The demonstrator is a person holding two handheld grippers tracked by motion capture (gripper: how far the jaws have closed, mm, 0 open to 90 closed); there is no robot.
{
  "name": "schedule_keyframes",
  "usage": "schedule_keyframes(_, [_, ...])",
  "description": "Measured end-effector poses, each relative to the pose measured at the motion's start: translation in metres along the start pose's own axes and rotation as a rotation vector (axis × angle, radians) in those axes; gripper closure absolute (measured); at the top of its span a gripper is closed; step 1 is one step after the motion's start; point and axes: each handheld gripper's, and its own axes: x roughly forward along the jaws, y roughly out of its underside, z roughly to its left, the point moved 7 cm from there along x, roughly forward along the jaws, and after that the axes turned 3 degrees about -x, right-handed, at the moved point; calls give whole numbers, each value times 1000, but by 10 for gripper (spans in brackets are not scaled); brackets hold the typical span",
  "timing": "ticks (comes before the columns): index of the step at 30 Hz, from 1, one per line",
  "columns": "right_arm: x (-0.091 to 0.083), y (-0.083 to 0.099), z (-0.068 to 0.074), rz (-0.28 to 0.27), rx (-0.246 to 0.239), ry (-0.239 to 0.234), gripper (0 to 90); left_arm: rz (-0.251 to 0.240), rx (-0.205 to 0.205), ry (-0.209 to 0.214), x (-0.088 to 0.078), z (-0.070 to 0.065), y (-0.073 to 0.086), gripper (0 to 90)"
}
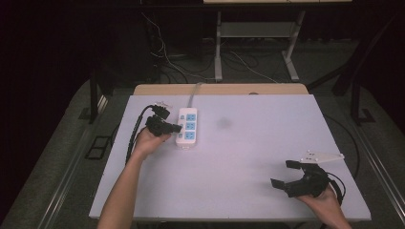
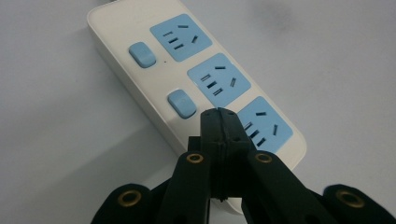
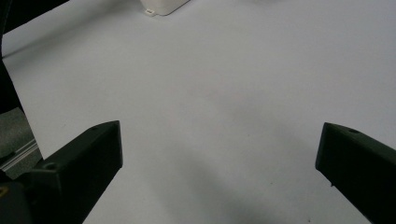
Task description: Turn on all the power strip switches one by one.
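Note:
A white power strip (image 1: 186,125) with three blue sockets lies at the table's back left, its cord running off the far edge. My left gripper (image 1: 177,128) is shut, with nothing between its jaws, and its tip sits over the strip's left side. In the left gripper view the closed jaws (image 2: 219,112) point at the strip (image 2: 140,88), just beside the nearer blue switch (image 2: 181,103) and between the two nearer sockets. My right gripper (image 1: 283,174) rests open near the front right corner, over bare table (image 3: 210,116). A corner of the strip (image 3: 161,6) peeks in at the top of the right gripper view.
The white table (image 1: 248,157) stretches between the two hands. A faint dark smudge (image 1: 223,122) marks it right of the strip. Behind the table stand metal frame legs (image 1: 218,47) and loose cables (image 1: 167,57) on the floor.

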Motion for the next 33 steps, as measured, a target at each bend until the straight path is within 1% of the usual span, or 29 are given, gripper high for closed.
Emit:
schedule_keyframes(5, [0, 0, 0, 2, 0, 0, 6, -5, 13, -7, -4, 0, -8, 897])
schedule_keyframes(12, [0, 0, 0, -1, -1, -1, 6, -15, 37, -11, -11, -1, -25, 897])
schedule_keyframes(15, [0, 0, 0, 1, -1, -2, 6, -21, 38, -20, -13, 0, -31, 897])
schedule_keyframes(21, [0, 0, -1, 0, 1, -1, 6, -18, 46, -35, -14, 4, -42, 897])
schedule_keyframes(27, [0, 0, -1, -2, 2, 1, 6, -24, 44, -39, -9, 8, -46, 896])
schedule_keyframes(33, [0, 0, -2, -1, 4, 0, 6, -2, 43, -45, -1, 12, -42, 896])
